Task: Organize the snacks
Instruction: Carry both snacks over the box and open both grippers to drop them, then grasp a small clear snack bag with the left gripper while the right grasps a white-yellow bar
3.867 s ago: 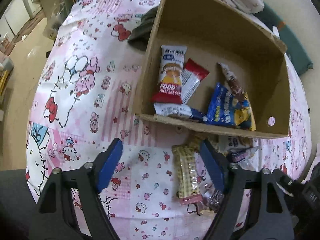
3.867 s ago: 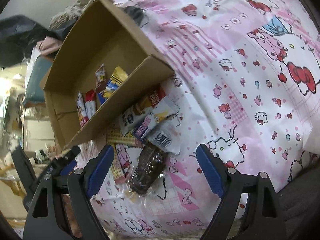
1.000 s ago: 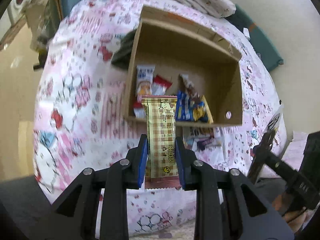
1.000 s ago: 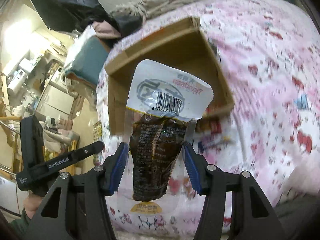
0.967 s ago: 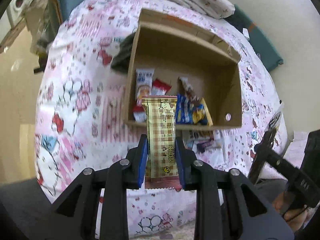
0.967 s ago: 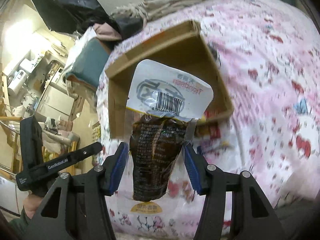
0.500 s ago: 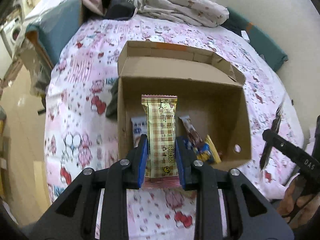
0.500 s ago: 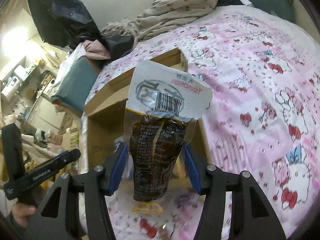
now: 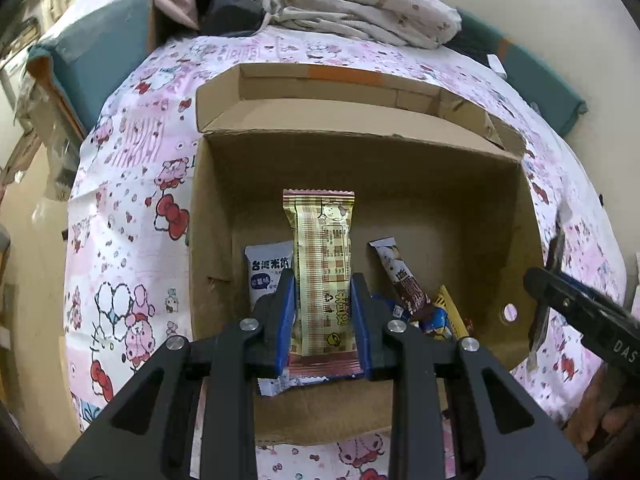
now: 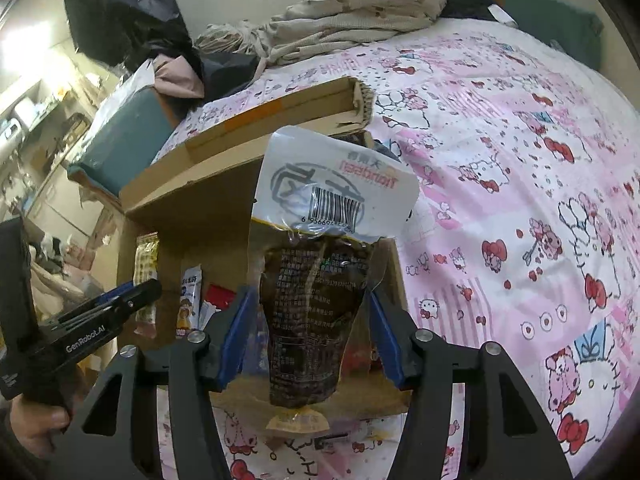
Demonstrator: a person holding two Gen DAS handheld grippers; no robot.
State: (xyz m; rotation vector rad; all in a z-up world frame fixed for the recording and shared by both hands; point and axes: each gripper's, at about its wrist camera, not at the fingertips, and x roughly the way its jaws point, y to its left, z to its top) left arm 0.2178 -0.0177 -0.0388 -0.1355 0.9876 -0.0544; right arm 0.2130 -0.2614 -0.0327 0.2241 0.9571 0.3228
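Changed since a few seconds ago: then both tools wide and empty, low over loose packets on the bed (image 9: 128,208) in front of the cardboard box (image 9: 360,160); now lifted, loaded and carried over the box. Left tool (image 9: 322,280) closed narrow on a checked wafer bar (image 9: 322,256), clamped at the lower half and standing upright above the box floor, not yet touching it. Right tool (image 10: 310,296) at middle width, pressed on both sides of a dark pouch with a white barcode top (image 10: 316,304), hanging over the near corner of the same box. Compared with one second ago: box much nearer and larger in both views, opening now directly under the two snacks. Meaning for the task, as a judgement: pick-up finished for these two, only lowering and release left, so probably close to the end of this pair. Counted: one box; two tools; two snacks held, one in each. Inside the box, at least five packets: a white and blue packet (image 9: 268,276), a brown stick (image 9: 404,280), a yellow packet (image 9: 452,312), a blue packet (image 9: 438,318) mostly hidden, and a white wrapper (image 9: 274,384) under the left tool. Also a red one (image 10: 218,294) in the right view. Exact number impossible to tell, because of overlap.
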